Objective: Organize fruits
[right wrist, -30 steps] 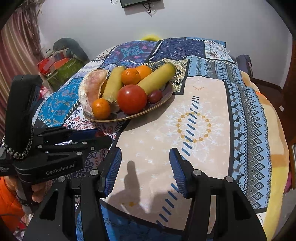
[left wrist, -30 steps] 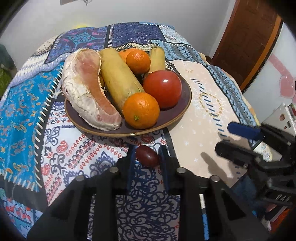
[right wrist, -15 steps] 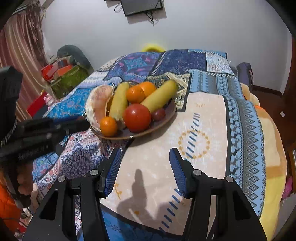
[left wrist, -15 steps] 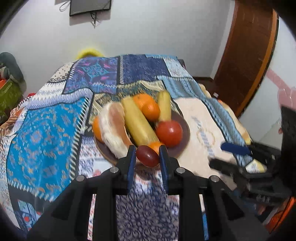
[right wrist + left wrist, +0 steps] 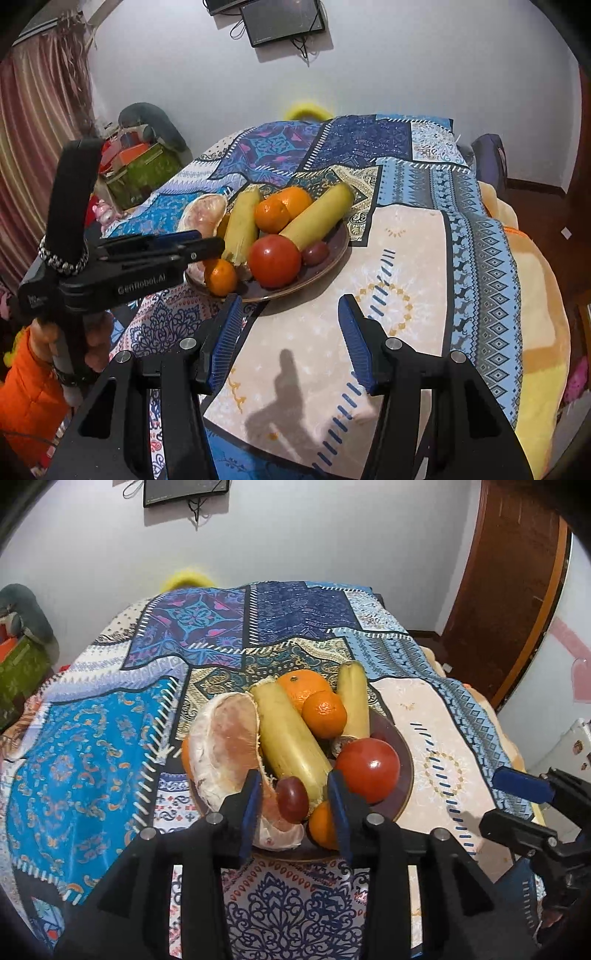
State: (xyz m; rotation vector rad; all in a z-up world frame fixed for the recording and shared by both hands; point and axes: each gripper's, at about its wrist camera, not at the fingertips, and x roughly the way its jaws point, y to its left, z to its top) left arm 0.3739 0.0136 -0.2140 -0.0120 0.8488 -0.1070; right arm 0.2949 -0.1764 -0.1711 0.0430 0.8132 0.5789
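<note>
Over the near edge of the dark brown round plate [image 5: 404,771], my left gripper [image 5: 295,805] stands released, its blue pads spread wide; the small dark red grape [image 5: 292,799] sits between them, touching neither as far as I can tell. It appears to lie atop the pale pink peeled pomelo segment [image 5: 229,753] and against the long yellow-green peeled banana [image 5: 291,738]. My right gripper [image 5: 291,339] hangs unclenched and empty over the cream patch of the patterned patchwork tablecloth [image 5: 461,258], near the plate's right rim. The plate is crowded: a glossy red tomato [image 5: 367,770], a small orange mandarin [image 5: 324,719] and a second dark grape [image 5: 315,253] by the tomato. The risk, as I judge it, is a roll: the grape perches on sloping fruit near the plate's front edge, and a brush from either pad as I draw back could tip it onto the cloth. A clumsy exit could also nudge the mandarin at the rim [image 5: 322,825].
</note>
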